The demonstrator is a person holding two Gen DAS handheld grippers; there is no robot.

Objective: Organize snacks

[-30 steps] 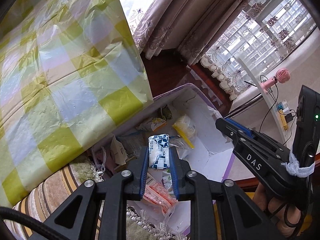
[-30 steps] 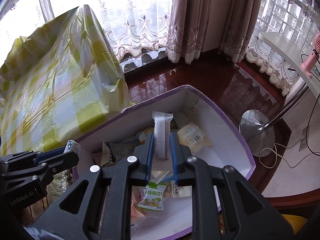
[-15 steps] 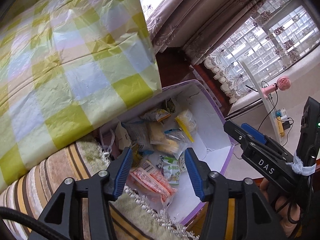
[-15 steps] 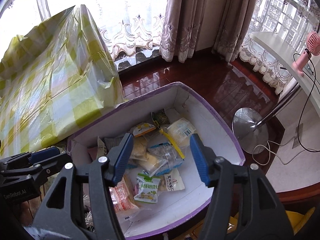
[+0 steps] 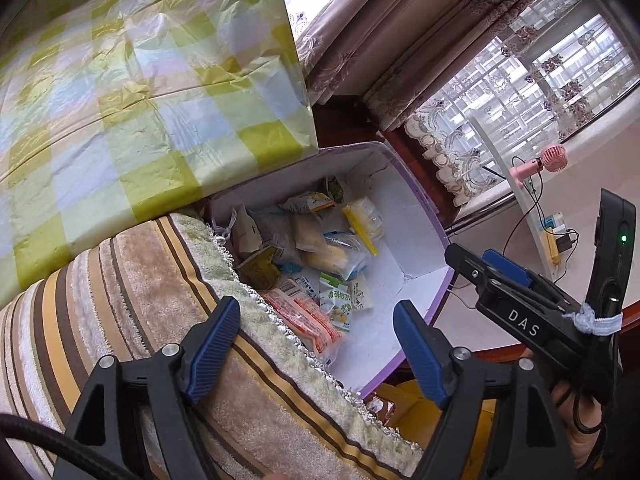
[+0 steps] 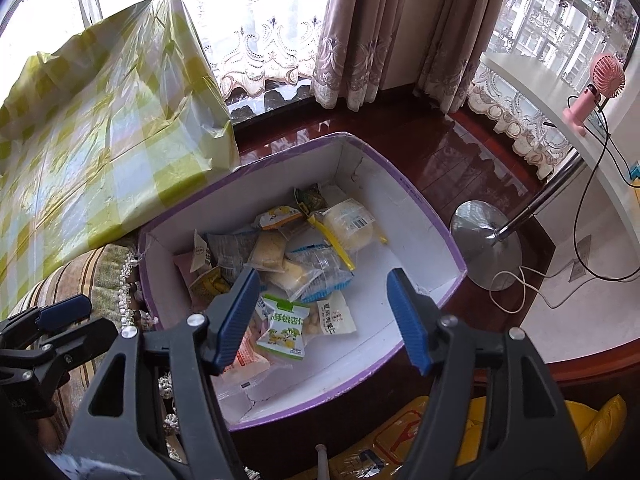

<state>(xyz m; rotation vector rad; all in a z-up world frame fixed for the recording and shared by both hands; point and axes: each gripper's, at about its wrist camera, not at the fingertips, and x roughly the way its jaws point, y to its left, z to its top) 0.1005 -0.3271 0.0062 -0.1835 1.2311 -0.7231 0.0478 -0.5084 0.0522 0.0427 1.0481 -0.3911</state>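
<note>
— Since the earlier frames: both grippers let go of their packets and drew back from the box [image 6: 416, 216]. Left gripper [image 5: 316, 344]?
— Fingers apart, empty, hanging over the striped cushion [image 5: 120, 300] beside the box.
— Right gripper [image 6: 324, 316]?
— Fingers apart, empty, hanging above the box's near half.
— Snacks [image 6: 296, 256]?
— Heaped inside the purple-rimmed box; green packet [image 6: 286, 332] nearest, orange packet [image 5: 308, 320] at the cushion side.
— Surroundings?
— Green-checked cover [image 5: 132, 100] behind the box, pink fan [image 6: 600, 84] on the white surface [image 6: 532, 92].
</note>
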